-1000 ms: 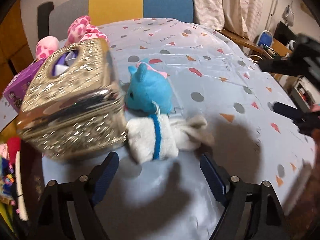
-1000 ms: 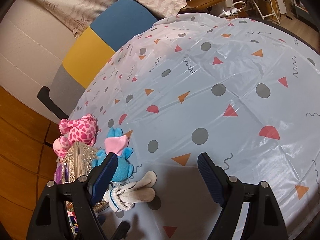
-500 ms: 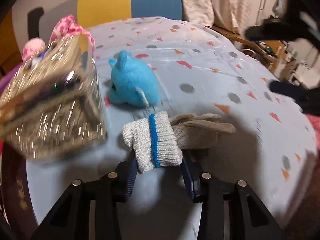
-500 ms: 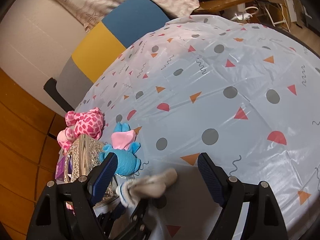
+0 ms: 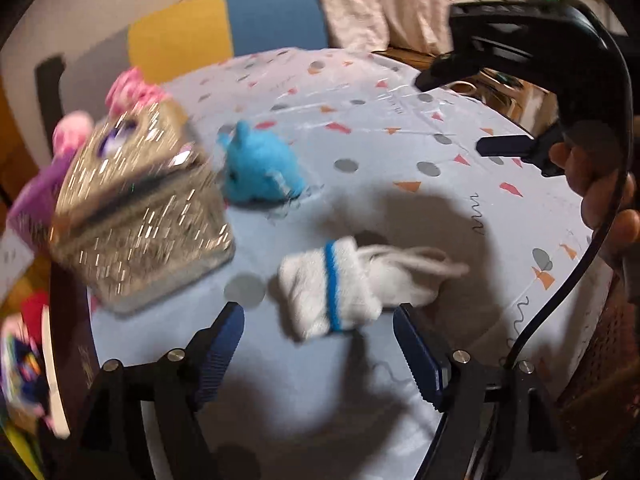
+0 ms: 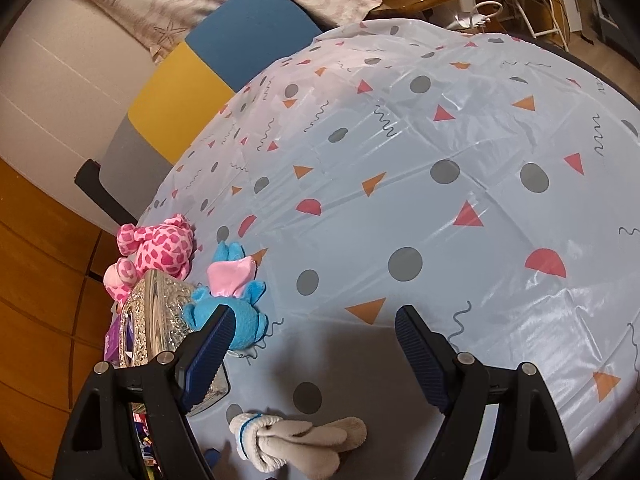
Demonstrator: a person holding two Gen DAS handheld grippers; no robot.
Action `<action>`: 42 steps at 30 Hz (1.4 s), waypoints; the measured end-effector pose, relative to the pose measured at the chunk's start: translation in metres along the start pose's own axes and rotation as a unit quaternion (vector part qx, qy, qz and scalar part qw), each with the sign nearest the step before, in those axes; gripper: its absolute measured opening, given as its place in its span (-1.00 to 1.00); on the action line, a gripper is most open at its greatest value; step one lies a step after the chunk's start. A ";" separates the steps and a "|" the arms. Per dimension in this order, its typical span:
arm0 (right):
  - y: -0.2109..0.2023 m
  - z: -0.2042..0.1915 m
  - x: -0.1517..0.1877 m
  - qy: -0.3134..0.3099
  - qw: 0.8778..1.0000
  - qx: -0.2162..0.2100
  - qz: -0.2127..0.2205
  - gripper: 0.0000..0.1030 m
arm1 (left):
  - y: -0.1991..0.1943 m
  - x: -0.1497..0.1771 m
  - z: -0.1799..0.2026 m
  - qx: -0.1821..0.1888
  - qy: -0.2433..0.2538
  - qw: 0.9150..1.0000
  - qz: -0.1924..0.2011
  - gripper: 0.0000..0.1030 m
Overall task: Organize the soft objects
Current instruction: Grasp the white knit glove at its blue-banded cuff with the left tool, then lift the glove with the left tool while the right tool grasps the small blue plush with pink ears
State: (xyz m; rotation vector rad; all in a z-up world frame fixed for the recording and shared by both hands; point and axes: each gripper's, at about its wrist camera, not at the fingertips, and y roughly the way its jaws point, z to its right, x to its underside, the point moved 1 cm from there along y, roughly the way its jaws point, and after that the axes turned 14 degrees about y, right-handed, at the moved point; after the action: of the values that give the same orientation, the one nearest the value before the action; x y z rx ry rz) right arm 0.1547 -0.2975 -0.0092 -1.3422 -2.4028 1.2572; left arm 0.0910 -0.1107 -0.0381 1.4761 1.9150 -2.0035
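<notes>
Lying near the left edge of the round table under its pale blue patterned plastic cloth (image 6: 460, 200) are, from left to right, a pink spotted plush toy (image 6: 160, 246), a glittery silver-gold tissue box (image 5: 140, 216), a bright blue plush toy with a pink bow (image 6: 234, 304) and, nearest, a white knitted glove with a blue cuff band (image 5: 332, 284). The glove is judged to be light, limp and easily bunched, so its fingers would be expected to dangle when it is lifted; the thick ribbed cuff by the blue band is judged the firmest place for a hold. The left gripper (image 5: 318, 350) is seen with its jaws apart, having just been opening, and the cuff lies just ahead of the two pads, free of both, so nothing is held. Further right, the right gripper (image 6: 312, 354) is held wide apart above bare cloth, with nothing between its pads; the glove lies below it at the near edge of its view. A person's hand (image 5: 600, 188) is seen on its handle at the far right.
</notes>
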 end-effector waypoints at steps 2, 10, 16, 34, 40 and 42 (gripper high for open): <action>0.000 0.001 0.000 0.002 1.000 0.002 0.001 0.63 | 0.007 -0.011 0.007 -0.010 0.041 0.999 0.009 0.59; 0.002 0.003 -0.001 0.007 1.000 0.005 -0.006 0.63 | 0.042 -0.014 0.030 0.025 0.144 0.989 -0.002 0.23; 0.003 0.001 0.000 0.001 1.000 0.005 -0.005 0.63 | 0.021 0.013 0.010 0.040 0.038 0.998 0.006 -0.06; 0.053 -0.043 0.029 -0.055 0.990 -0.023 -0.129 0.63 | 0.005 0.059 0.003 0.038 -0.011 0.998 0.047 0.00; 0.089 -0.089 0.023 -0.082 0.985 -0.018 -0.150 0.63 | -0.002 0.071 -0.002 0.048 -0.024 0.997 0.053 -0.01; 0.105 -0.102 0.022 -0.090 0.984 -0.007 -0.155 0.63 | -0.002 0.073 -0.003 0.050 -0.026 0.997 0.054 -0.01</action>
State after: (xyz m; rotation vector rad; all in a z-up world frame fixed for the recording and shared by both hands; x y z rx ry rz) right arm 0.2567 -0.1915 -0.0237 -0.8433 -2.6136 1.3223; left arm 0.0508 -0.0661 -0.0796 1.4973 1.6989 -2.0964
